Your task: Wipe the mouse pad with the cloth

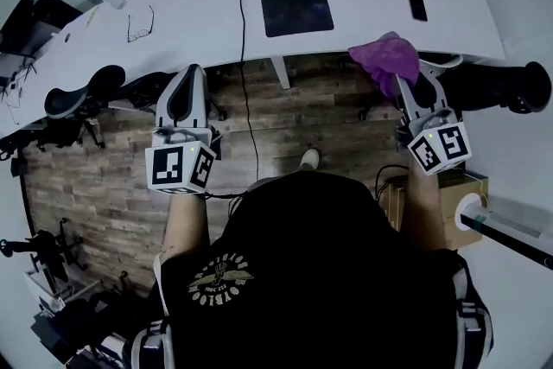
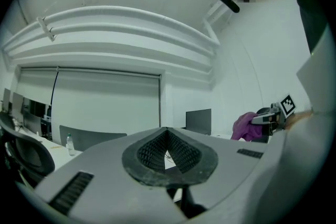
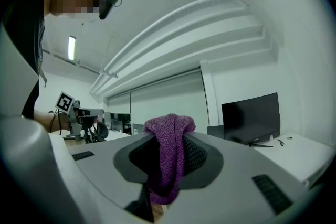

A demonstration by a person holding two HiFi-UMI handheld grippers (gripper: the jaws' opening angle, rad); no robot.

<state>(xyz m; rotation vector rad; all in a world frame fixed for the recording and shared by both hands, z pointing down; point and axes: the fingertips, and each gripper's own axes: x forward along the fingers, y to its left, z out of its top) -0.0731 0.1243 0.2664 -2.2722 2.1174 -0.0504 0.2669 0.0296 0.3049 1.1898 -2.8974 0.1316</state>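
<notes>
The dark mouse pad [image 1: 297, 11] lies flat on the white curved desk [image 1: 173, 22], ahead of me and apart from both grippers. A purple cloth [image 1: 386, 56] bunches over the tip of my right gripper [image 1: 404, 87], which is held before the desk's front edge. In the right gripper view the cloth [image 3: 169, 131] is pinched between the jaws of that gripper [image 3: 169, 161] and droops below them. My left gripper [image 1: 190, 73] hovers over the floor at the left; its pads [image 2: 152, 152] meet with nothing between them. The left gripper view also catches the cloth [image 2: 245, 126].
A phone [image 1: 416, 4] lies right of the pad; glasses [image 1: 138, 26] and a black cable [image 1: 243, 30] lie to its left. Office chairs stand at left [image 1: 82, 91] and right [image 1: 510, 86]. A cardboard box [image 1: 458, 194] sits by my right side. A monitor [image 3: 251, 118] stands on the desk.
</notes>
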